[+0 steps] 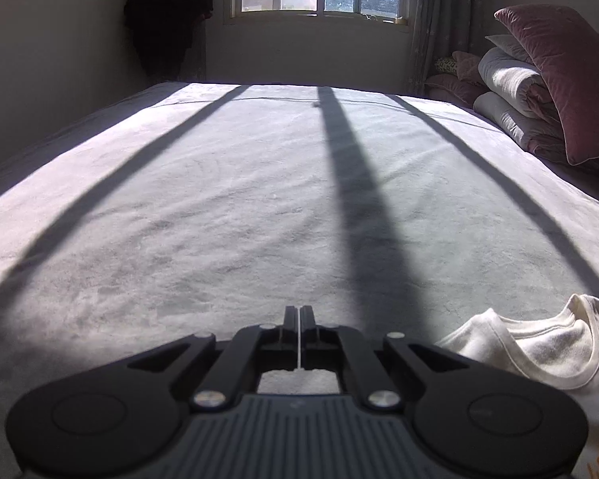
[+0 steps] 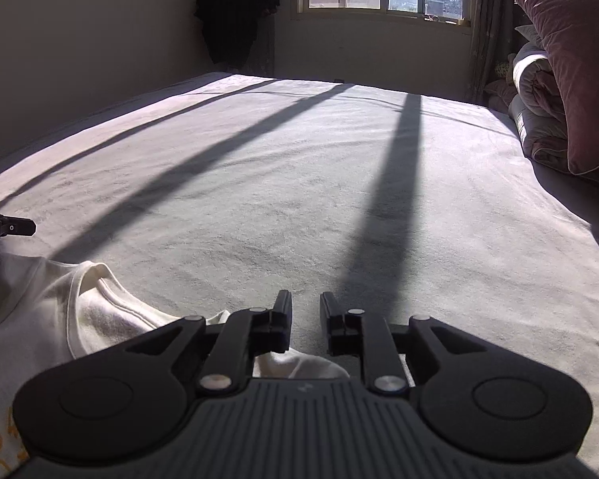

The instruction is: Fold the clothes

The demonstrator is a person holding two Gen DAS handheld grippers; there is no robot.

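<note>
The bed (image 1: 259, 183) fills most of what I see, its pale cover spread flat under the window's barred light; I judge it serves as my folding surface. Stacked quilts and a maroon pillow (image 1: 567, 84) sit off at its right side, well apart from my work. The cream T-shirt (image 2: 60, 319) lies at the near edge between my two tools, neckline facing away from me, a printed front showing. My right claw (image 2: 305, 327) hovers over the shirt's shoulder with its fingers parted and nothing between them, probably ready to pinch that edge. My left claw (image 1: 300, 331) is pressed closed on nothing, just beside the shirt's other shoulder.
</note>
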